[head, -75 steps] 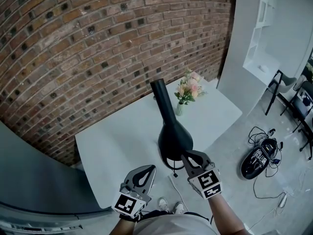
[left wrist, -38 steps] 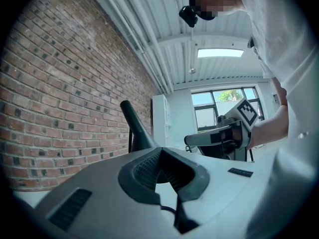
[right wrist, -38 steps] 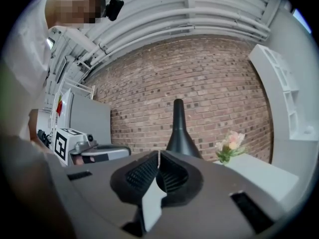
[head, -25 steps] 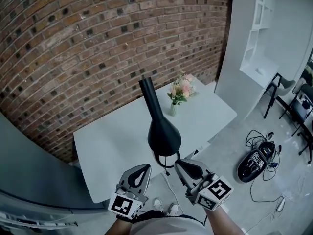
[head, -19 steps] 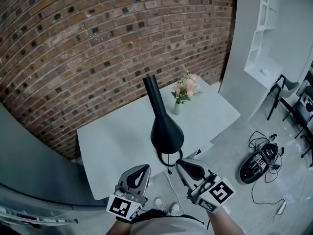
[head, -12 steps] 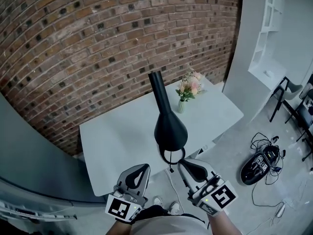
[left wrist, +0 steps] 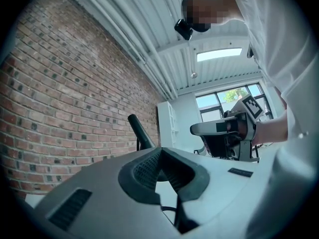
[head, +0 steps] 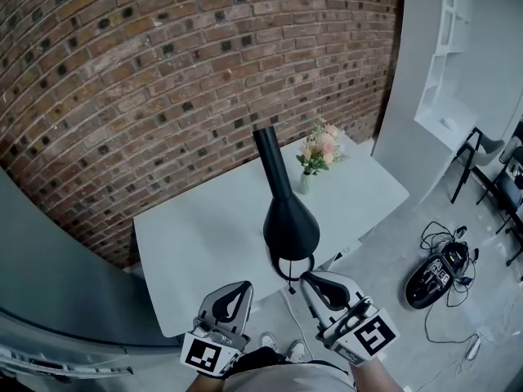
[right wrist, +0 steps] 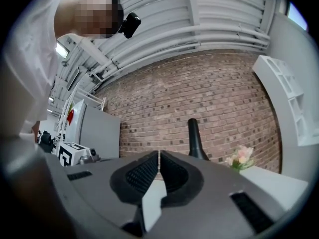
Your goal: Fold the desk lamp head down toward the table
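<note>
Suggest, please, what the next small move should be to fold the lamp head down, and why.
Probably open the right gripper and reach it forward to the desk lamp. The lamp stands unfolded on the table, untouched, and both the right and the left gripper are shut, empty and short of it.

Head view looks steeply down; both gripper views face the lamp (head: pixel 290 223).

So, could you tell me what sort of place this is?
Probably a studio staged as a home: a red brick wall, a white rectangular table bearing a black desk lamp, and tangled black cables on the floor.
</note>
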`<state>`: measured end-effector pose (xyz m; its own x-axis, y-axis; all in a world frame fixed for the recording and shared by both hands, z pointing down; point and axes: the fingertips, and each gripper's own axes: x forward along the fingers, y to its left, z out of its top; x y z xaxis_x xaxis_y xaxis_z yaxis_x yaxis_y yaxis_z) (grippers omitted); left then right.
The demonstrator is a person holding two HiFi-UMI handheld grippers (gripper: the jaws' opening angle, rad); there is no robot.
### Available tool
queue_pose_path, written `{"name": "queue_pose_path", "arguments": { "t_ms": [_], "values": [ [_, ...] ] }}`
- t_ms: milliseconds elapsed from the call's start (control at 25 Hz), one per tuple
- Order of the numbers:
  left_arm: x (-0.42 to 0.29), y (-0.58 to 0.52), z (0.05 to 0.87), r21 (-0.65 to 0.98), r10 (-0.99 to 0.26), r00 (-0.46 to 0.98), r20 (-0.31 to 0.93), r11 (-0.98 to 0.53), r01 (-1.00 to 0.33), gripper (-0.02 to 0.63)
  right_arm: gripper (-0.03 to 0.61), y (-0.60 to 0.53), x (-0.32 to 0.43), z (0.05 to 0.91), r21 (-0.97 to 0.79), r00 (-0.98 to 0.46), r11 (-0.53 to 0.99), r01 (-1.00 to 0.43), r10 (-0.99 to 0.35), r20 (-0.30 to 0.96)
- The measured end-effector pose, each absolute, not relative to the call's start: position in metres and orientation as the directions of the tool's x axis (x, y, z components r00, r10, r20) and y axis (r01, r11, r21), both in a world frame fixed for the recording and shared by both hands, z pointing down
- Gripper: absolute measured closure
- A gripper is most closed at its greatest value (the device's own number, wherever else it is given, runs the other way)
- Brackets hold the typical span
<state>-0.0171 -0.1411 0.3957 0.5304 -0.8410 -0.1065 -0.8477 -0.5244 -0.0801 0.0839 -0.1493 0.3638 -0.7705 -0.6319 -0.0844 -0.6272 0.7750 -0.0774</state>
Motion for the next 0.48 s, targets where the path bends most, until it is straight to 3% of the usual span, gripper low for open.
{"name": "queue_pose_path", "arguments": {
  "t_ms": [480],
  "values": [
    [-0.024,-0.162,0.392,-0.067,-0.819,0.561,-0.118,-0.557,-0.828,0.606,0.558,-0.161,0.077,0.360,-0.035,-0.741,0.742,-0.669,-0.670,-0.038]
  ]
}}
